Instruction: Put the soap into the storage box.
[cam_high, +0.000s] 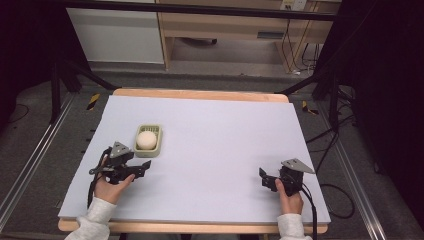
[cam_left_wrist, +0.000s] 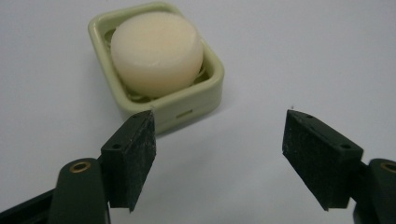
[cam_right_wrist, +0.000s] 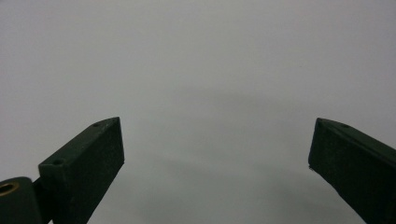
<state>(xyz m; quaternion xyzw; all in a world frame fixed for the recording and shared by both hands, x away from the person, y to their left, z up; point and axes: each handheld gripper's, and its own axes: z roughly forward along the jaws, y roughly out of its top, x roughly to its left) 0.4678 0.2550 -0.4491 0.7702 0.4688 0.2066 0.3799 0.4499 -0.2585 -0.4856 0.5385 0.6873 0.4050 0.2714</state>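
Observation:
A round cream bar of soap (cam_high: 146, 139) (cam_left_wrist: 156, 52) lies in a pale green soap dish (cam_high: 158, 148) (cam_left_wrist: 205, 91) on the left half of the white table top (cam_high: 220, 140). My left gripper (cam_high: 142, 169) (cam_left_wrist: 219, 126) sits just in front of the dish, open, its jaws wide apart with nothing between them. The left jaw's tip is close to the dish's near corner. My right gripper (cam_high: 264, 177) (cam_right_wrist: 217, 135) rests low over the bare table at the right front, also open and empty.
The table's wooden edge (cam_high: 200, 94) shows at the back and front. Beyond it are a grey floor, a wooden desk (cam_high: 225, 25) and cables (cam_high: 330, 145) at the right. Broad bare surface spans between the two grippers.

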